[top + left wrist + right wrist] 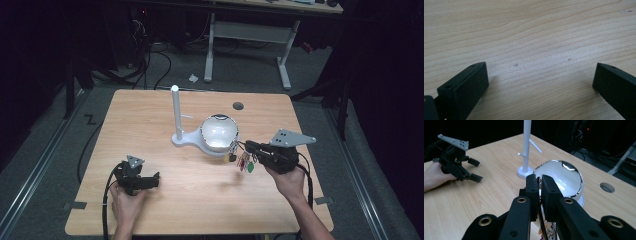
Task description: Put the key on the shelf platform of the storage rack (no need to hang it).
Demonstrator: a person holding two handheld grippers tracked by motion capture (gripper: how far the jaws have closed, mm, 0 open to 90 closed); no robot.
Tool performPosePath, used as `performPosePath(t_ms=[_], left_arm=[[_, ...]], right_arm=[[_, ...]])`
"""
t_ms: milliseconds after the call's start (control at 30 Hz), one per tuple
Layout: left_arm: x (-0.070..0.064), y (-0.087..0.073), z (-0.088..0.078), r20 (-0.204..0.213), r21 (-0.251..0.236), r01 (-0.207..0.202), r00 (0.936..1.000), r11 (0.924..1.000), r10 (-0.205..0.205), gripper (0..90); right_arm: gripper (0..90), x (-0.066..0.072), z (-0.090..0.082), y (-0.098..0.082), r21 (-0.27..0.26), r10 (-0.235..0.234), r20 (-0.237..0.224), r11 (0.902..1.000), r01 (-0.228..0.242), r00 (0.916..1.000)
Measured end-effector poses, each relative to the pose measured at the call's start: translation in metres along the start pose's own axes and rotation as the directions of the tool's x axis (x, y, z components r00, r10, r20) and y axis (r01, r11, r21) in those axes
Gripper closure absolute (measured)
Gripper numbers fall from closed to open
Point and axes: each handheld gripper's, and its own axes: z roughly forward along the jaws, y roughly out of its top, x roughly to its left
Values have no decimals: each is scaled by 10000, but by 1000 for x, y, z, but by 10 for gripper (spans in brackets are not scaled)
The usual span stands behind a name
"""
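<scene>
My right gripper (241,145) (539,181) is shut on a metal key ring (539,194) and holds it above the table. A bunch of keys with red and green tags (245,163) (546,228) dangles from the ring. Just beyond the jaws is a shiny white bowl (219,132) (564,177) on the base of a white stand with a tall post and side pegs (176,112) (526,145). My left gripper (150,179) (540,72) (476,170) rests low on the wood at the near left, open with nothing between its fingers.
The wooden table (165,210) has a round cable hole (238,105) (607,187) near its far right. Beyond it, a white-legged desk (247,30) stands on a dark floor with cables.
</scene>
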Motion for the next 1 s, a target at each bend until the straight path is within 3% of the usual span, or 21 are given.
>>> performPosePath(t_ms=[467, 1000], left_arm=[[0, 0, 0, 0, 3, 0, 10000, 10000, 0, 6], [0, 0, 0, 21, 8, -50, 10000, 10000, 50, 6]], right_arm=[[847, -10, 0, 34, -244, -192, -243, 9995, 186, 9995], [847, -22, 13, 64, -523, -312, -91, 9982, 307, 9995]])
